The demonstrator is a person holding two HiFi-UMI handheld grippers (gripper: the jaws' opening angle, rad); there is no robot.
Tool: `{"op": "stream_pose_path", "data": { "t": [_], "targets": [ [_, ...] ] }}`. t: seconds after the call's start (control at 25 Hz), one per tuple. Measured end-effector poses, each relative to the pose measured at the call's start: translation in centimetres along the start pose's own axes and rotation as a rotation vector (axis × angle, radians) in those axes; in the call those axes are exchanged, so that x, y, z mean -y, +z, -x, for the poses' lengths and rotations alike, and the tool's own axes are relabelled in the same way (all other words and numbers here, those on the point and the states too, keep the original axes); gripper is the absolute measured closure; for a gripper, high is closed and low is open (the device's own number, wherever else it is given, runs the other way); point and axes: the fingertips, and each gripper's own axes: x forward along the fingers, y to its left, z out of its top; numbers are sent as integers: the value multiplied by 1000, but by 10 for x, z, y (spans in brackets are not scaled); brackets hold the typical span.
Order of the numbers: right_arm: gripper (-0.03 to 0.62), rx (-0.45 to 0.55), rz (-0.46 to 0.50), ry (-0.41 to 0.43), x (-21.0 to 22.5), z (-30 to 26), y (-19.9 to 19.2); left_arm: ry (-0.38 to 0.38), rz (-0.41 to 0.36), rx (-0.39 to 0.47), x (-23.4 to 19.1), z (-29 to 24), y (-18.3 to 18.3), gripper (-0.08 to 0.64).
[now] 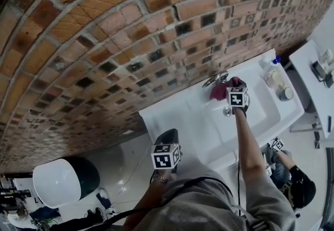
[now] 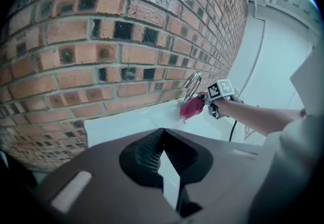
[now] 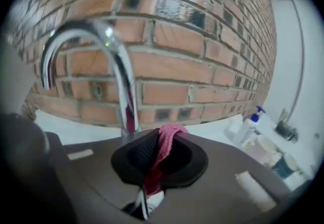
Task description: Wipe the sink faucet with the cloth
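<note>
While we hold the left gripper (image 2: pixel 163 133) low beside the white sink's (image 1: pixel 209 123) left end, its jaws pressed together on nothing, our right arm reaches out across the basin. At the end of that arm, the right gripper (image 3: pixel 161 139) pinches a pink-red cloth (image 3: pixel 165 143) between its jaws, with a fold bunched above the tips and the rest hanging down. The cloth sits just in front of the chrome faucet (image 3: pixel 115 61), low by its upright stem; we cannot tell whether the two touch. The faucet's curved spout arches up and to the left above the gripper. To the right, on the sink's ledge, stand a blue-capped bottle (image 3: pixel 251 123) and a small jar (image 1: pixel 285 93). Behind everything rises a red brick wall (image 1: pixel 130 26).
</note>
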Motion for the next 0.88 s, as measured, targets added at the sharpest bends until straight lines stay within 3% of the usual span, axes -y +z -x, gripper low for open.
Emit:
{"op": "stream_pose_path", "data": {
  "t": [0.24, 0.36, 0.6, 0.72, 0.76, 0.8, 0.88],
  "targets": [
    [578, 406, -251, 465, -17, 56, 103, 12, 3, 11, -5, 2, 1, 546],
    [578, 466, -163, 626, -63, 94, 131, 6, 4, 8, -2, -1, -1, 546],
    [580, 444, 74, 627, -147, 116, 124, -13, -15, 11, 10, -1, 2, 546],
    [580, 311, 301, 626, -199, 105, 89, -7, -22, 19, 10, 1, 4, 546],
    [578, 250, 336, 614, -209, 96, 72, -2, -21, 23, 8, 2, 5, 546],
    [578, 196, 330, 598, -213, 87, 54, 3, -20, 29, 8, 5, 6, 546],
    [578, 111, 222, 532, -196, 74, 24, 14, -19, 40, 7, 14, 9, 546]
  ]
}}
